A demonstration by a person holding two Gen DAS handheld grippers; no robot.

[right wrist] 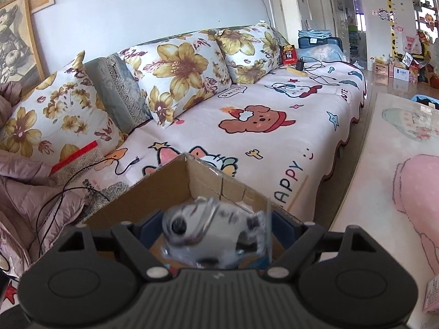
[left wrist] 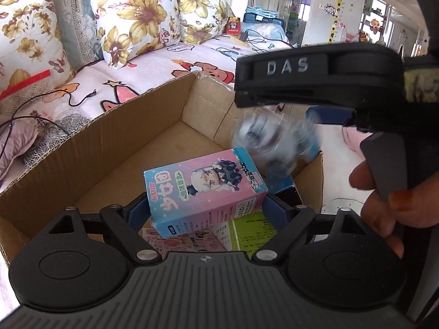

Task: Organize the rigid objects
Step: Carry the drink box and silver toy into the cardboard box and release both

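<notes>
The left tongs (left wrist: pixel 207 205) are gripping a pink-and-blue carton (left wrist: pixel 204 189) low inside the cardboard box (left wrist: pixel 109 148). The right tongs (right wrist: pixel 216 235) are holding a clear-wrapped white item (right wrist: pixel 214 238) wide above the same box. Printed cartons (left wrist: pixel 247 233) are already lying inside; both held items are awaiting release.

Clear-wrapped toy (right wrist: pixel 216 235) motion-blurred; green-printed box (left wrist: pixel 247 233) mostly hidden under pink box (left wrist: pixel 204 192).
</notes>
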